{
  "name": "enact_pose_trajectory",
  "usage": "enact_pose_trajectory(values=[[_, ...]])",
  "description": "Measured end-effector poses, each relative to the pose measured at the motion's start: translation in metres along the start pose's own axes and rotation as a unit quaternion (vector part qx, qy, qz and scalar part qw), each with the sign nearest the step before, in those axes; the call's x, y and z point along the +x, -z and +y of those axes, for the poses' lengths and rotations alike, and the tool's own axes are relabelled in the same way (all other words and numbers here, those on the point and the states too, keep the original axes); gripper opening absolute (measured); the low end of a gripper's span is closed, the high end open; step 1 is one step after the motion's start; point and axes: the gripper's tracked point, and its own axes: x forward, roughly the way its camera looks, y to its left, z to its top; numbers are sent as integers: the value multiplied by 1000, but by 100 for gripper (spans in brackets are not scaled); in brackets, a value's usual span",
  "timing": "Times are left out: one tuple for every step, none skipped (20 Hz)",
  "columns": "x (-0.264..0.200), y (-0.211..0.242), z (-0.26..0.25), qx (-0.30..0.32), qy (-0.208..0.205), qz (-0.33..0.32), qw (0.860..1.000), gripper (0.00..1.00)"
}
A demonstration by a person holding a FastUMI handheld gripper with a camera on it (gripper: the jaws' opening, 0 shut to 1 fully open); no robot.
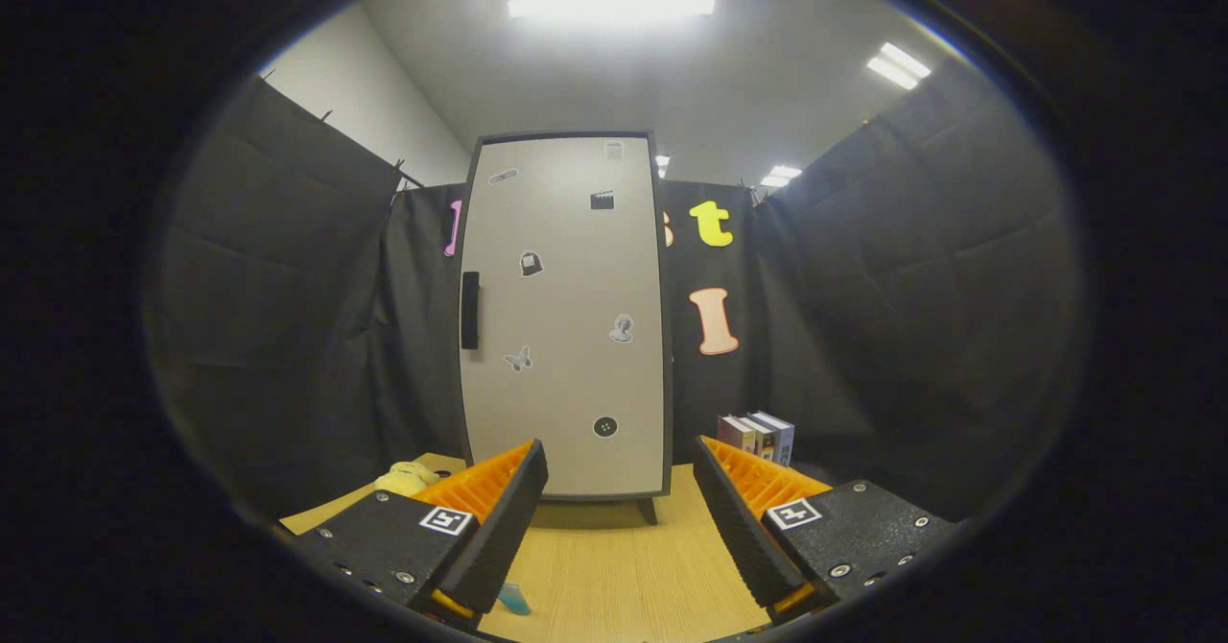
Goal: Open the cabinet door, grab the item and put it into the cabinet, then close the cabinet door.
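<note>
gripper [619,475] jaws wide, holding nothing | cabinet [566,317] just ahead, door closed | books [758,437] beside it on surface [614,576]

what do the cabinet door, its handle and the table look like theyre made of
Cabinet door: likely painted metal or laminate board; flat, matte pale grey, with small stickers or magnets on it. Handle: probably black plastic, a dull upright bar. Table: wood or wood-look laminate, light tan with fine straight grain lines. The gripper is open, its fingers spread ahead of the shut door.
</note>
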Motion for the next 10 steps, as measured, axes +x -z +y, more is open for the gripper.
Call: enact_pose_trajectory(values=[[1, 0, 3, 0, -3, 1, 1000, 95], [4, -1, 6, 1, -5, 2, 1000, 95], [6, -3, 8, 2, -9, 1, 1000, 95], [10, -7, 12, 4, -13, 0, 1000, 95], [15, -12, 16, 5, -18, -3, 1000, 95], [21, -18, 20, 6, -22, -7, 1000, 95], [28, -23, 25, 7, -27, -11, 1000, 95], [35, -30, 30, 9, -32, -14, 999, 95], [42, -36, 34, 11, -36, -15, 999, 95], [51, -41, 40, 15, -41, -15, 999, 95]])
